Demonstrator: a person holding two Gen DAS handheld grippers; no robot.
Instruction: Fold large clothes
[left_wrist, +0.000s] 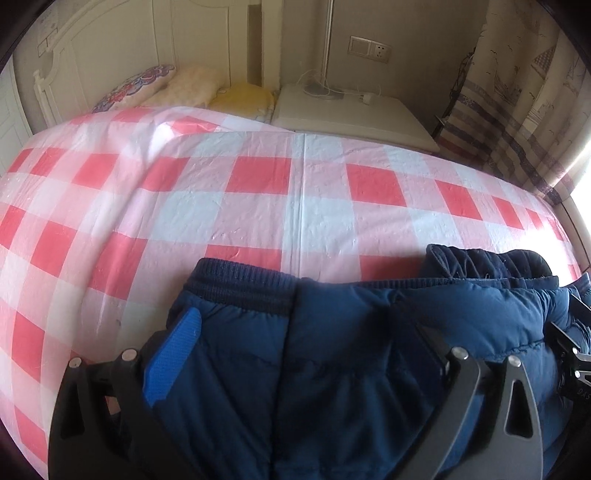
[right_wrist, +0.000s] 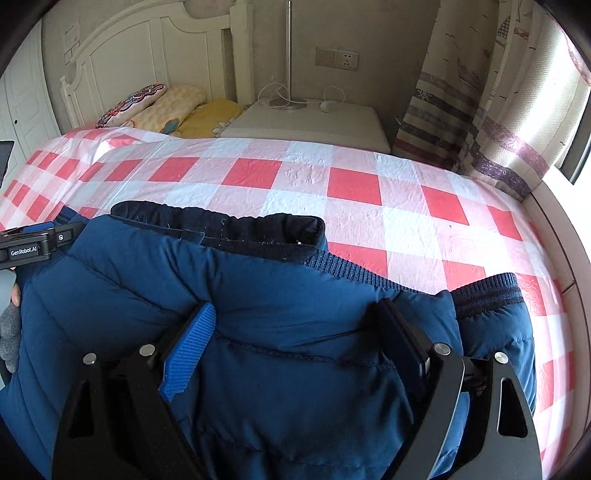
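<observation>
A navy blue padded jacket lies on a bed covered by a red, pink and white checked sheet, near the bed's near edge. The left tool has its two fingers spread wide with a thick bunch of the quilted fabric between them, by the ribbed knit hem; whether the pads actually press the fabric cannot be told. The right tool likewise straddles a bulge of the jacket just behind its dark collar, fingers wide apart, and its grip cannot be told either. In the right wrist view the left tool's body shows at the left edge, with a grey-gloved hand beside it. At the head of the bed lie pillows, next to a white nightstand and a patterned curtain.
</observation>
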